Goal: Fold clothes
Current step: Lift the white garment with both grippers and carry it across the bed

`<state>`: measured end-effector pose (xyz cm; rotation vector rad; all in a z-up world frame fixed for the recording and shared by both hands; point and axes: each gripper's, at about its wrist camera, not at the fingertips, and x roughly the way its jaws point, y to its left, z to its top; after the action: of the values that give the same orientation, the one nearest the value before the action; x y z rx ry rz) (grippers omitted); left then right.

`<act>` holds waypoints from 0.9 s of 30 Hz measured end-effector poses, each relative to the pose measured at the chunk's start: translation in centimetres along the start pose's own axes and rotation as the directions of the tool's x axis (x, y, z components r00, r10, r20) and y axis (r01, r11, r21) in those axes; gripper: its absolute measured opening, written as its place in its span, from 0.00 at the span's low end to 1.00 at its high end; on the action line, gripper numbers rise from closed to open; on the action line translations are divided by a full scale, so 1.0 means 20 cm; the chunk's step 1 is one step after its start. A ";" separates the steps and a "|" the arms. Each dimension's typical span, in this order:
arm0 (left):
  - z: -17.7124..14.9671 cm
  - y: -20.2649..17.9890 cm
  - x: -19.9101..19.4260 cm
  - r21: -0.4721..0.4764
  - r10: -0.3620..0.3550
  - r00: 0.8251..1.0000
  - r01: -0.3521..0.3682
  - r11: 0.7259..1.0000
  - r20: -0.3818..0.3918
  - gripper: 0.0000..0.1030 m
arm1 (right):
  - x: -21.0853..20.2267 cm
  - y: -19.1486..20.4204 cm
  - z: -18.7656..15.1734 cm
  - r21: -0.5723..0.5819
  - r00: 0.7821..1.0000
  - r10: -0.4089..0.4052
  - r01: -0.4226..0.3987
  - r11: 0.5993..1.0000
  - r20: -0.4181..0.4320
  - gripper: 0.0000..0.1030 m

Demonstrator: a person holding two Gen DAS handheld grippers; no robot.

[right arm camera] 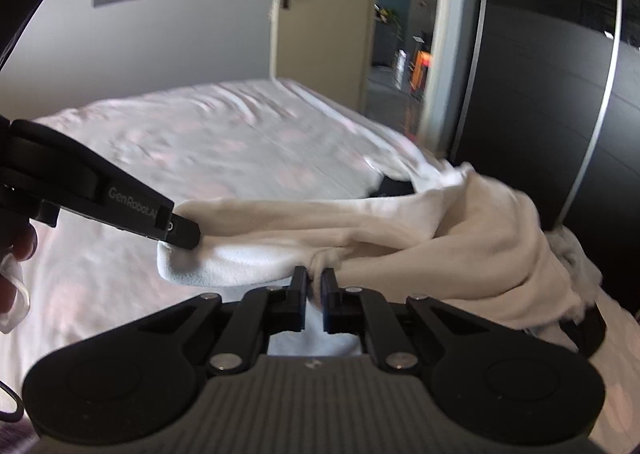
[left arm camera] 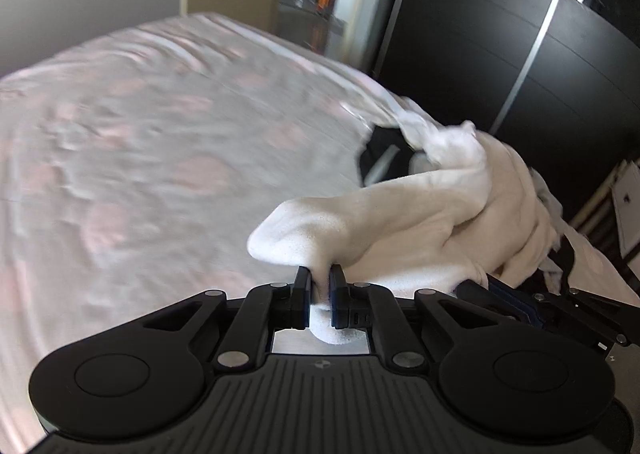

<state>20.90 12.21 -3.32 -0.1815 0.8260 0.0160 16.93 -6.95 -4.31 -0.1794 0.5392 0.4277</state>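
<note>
A cream fleece garment [left arm camera: 432,214] hangs lifted over the right side of the bed, bunched toward the far right. My left gripper [left arm camera: 320,274] is shut on a fold of its near edge, cloth squeezed between the pads. In the right wrist view the same cream garment [right arm camera: 460,230] stretches from left to right. My right gripper [right arm camera: 314,274] is shut on a pinch of its lower edge. The left gripper [right arm camera: 180,234] shows there too, gripping the garment's left end. A dark piece of clothing [left arm camera: 380,158] lies on the bed behind the garment.
The bed [left arm camera: 140,154] with a pale pink patterned sheet fills the left and middle. A dark wardrobe [left arm camera: 520,34] with metal trim stands to the right. An open doorway [right arm camera: 404,34] lies beyond the bed. A person's hand [right arm camera: 16,246] holds the left gripper's handle.
</note>
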 end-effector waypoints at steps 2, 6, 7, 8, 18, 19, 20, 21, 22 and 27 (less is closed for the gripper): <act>0.00 0.10 -0.14 -0.024 0.043 0.998 -0.042 0.999 0.041 0.06 | -0.06 0.12 0.06 -0.002 0.998 0.058 -0.058 0.998 0.038 0.07; -0.03 0.31 -0.44 -0.089 0.147 0.983 -0.138 0.986 0.112 0.06 | -0.20 0.38 0.15 -0.025 0.979 0.186 -0.184 0.983 0.087 0.07; -0.04 0.37 -0.51 -0.103 0.170 0.978 -0.158 0.982 0.123 0.06 | -0.23 0.46 0.17 -0.037 0.972 0.213 -0.210 0.977 0.095 0.07; -0.06 0.44 -0.58 -0.115 0.202 0.971 -0.187 0.976 0.130 0.06 | -0.26 0.53 0.18 -0.049 0.965 0.241 -0.237 0.970 0.102 0.07; -0.46 1.16 -1.25 -0.329 0.503 0.859 -0.449 0.831 0.099 0.06 | -0.51 1.49 0.13 -0.146 0.800 0.600 -0.592 0.792 0.008 0.07; -0.51 1.22 -1.30 -0.348 0.526 0.846 -0.469 0.812 0.086 0.06 | -0.54 1.56 0.12 -0.156 0.779 0.627 -0.620 0.769 -0.006 0.07; -0.56 1.28 -1.35 -0.366 0.547 0.834 -0.488 0.792 0.072 0.06 | -0.56 1.63 0.10 -0.166 0.756 0.654 -0.647 0.744 -0.020 0.07; -0.61 1.32 -1.38 -0.383 0.565 0.823 -0.505 0.774 0.057 0.06 | -0.59 1.70 0.09 -0.175 0.733 0.679 -0.673 0.718 -0.034 0.07; -0.65 1.38 -1.41 -0.401 0.576 0.817 -0.515 0.757 0.038 0.06 | -0.62 1.76 0.08 -0.190 0.717 0.696 -0.690 0.698 -0.047 0.07; -0.86 1.55 -1.41 -0.452 0.549 0.832 -0.520 0.725 -0.077 0.07 | -0.66 1.96 -0.03 -0.227 0.692 0.703 -0.720 0.656 -0.164 0.07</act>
<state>-13.44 41.38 1.08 -0.3799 0.7769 0.7752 -10.85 23.43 0.05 -0.2454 0.5993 1.2906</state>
